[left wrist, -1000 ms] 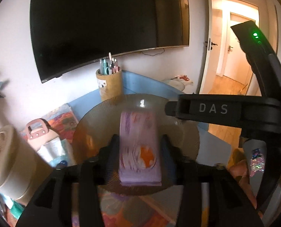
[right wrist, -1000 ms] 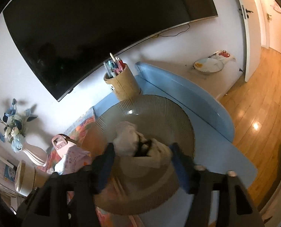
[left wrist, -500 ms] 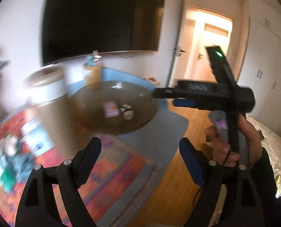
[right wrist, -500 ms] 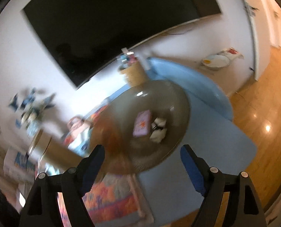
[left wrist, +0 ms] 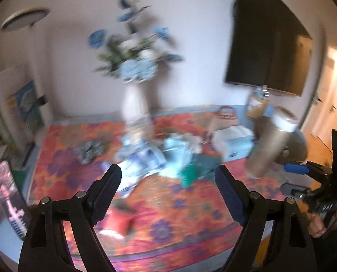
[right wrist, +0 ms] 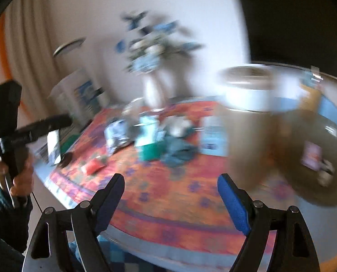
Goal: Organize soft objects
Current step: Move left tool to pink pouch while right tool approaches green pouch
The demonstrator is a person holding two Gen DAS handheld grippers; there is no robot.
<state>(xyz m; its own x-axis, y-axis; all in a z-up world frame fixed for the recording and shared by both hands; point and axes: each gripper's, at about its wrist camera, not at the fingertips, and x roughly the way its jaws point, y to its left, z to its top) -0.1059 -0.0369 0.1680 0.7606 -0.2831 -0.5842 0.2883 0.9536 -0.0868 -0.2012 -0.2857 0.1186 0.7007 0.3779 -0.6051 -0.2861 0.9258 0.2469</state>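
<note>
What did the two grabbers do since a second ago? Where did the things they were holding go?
Both let go. The left gripper dropped its purple pack and the right gripper its white bundle into the brown bowl, then both opened, pulled back and swung left over the pile on the orange cloth. The bowl stayed put.

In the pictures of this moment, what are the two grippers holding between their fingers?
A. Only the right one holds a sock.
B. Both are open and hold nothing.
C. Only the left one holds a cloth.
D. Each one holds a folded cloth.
B: the left gripper and the right gripper both have their fingers spread wide, and only the orange flowered cloth on the table shows in the gap.
</note>
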